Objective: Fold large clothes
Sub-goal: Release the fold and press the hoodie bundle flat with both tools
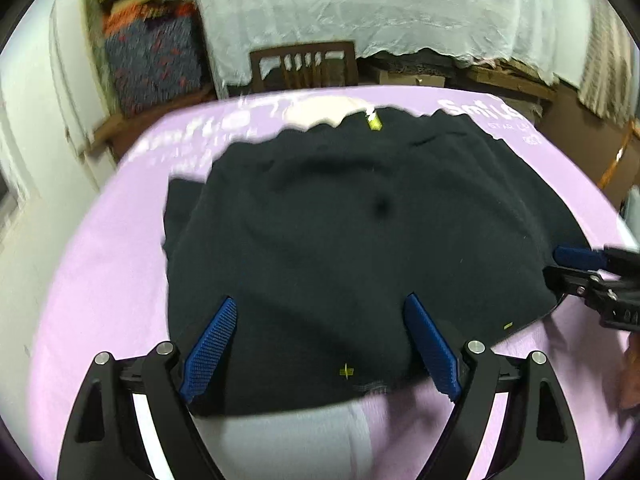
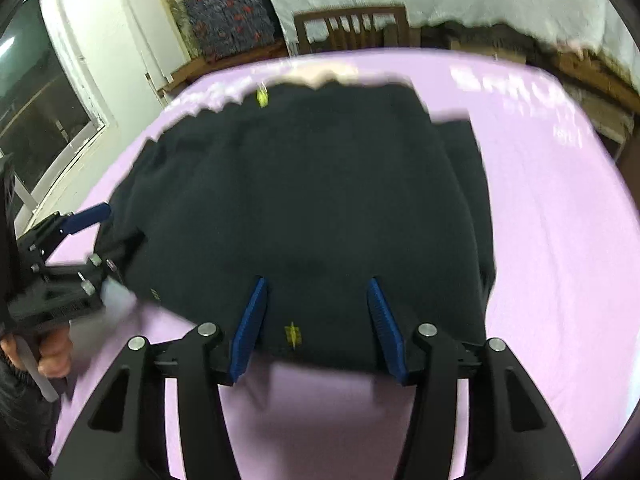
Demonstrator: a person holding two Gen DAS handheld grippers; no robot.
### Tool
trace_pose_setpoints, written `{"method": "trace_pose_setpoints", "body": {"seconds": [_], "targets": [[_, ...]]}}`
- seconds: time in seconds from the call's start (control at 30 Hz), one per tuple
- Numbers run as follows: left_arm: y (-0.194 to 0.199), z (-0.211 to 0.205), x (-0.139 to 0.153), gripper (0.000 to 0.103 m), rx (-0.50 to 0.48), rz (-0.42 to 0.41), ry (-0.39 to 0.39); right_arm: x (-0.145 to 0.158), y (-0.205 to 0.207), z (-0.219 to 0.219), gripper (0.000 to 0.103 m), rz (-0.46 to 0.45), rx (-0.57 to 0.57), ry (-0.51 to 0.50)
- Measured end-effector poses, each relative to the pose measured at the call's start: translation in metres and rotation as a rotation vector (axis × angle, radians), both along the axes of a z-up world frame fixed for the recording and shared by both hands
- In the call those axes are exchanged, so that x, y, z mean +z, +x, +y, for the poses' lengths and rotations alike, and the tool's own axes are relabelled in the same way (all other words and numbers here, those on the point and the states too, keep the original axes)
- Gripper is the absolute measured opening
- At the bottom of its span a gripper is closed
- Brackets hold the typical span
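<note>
**Dark garment lies part-folded, both jaws standing off it**

Fabric first: the large black knit garment (image 1: 360, 240) lies spread across the lilac-covered table (image 1: 100, 264), its near hem just under both cameras and small yellow marks dotted over it. It looks soft, limp and fairly heavy, likely to sag and drag if lifted from one point, so the two near corners or the hem seem the best places to take hold. The left hand-held gripper (image 1: 320, 344) hovers over the near hem with its blue ribbed pads wide apart, gripping nothing. The right hand-held gripper (image 2: 316, 320) is likewise parted, less widely, and no cloth sits pinched between its pads.
</note>
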State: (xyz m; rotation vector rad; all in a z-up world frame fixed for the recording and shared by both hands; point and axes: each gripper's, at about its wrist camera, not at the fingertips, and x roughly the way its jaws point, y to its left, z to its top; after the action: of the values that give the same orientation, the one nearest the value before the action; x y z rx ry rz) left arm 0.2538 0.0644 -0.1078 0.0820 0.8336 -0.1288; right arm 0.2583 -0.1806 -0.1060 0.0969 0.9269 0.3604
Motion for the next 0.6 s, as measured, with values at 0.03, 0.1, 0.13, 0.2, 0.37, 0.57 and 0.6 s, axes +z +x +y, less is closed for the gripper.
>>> {"method": "trace_pose_setpoints", "body": {"seconds": [0.03,0.1,0.13,0.2,0.37,0.57,0.6], "targets": [[-0.001,0.003,-0.005,0.088,0.011,0.013,-0.017,0.000,-0.004,-0.001,0.052,-0.007,0.005,-0.012],[-0.001,0.006,-0.006,0.089,0.019,0.019,-0.014,0.001,-0.010,-0.002,0.052,-0.002,-0.002,-0.024],[-0.002,0.006,-0.006,0.089,0.023,0.020,-0.010,0.001,-0.013,-0.003,0.052,-0.001,-0.008,-0.022],[-0.006,0.005,-0.007,0.089,0.044,0.016,0.004,0.000,-0.017,-0.006,0.052,-0.008,-0.010,-0.018],[-0.021,-0.011,0.013,0.086,0.084,-0.054,0.085,0.003,-0.024,-0.022,0.062,0.028,-0.046,0.092],[-0.027,-0.037,0.045,0.087,0.035,-0.185,0.077,0.014,-0.036,-0.048,0.069,0.047,-0.104,0.341],[-0.022,-0.040,0.046,0.087,0.031,-0.188,0.073,0.013,-0.037,-0.053,0.069,0.056,-0.114,0.381]]}}
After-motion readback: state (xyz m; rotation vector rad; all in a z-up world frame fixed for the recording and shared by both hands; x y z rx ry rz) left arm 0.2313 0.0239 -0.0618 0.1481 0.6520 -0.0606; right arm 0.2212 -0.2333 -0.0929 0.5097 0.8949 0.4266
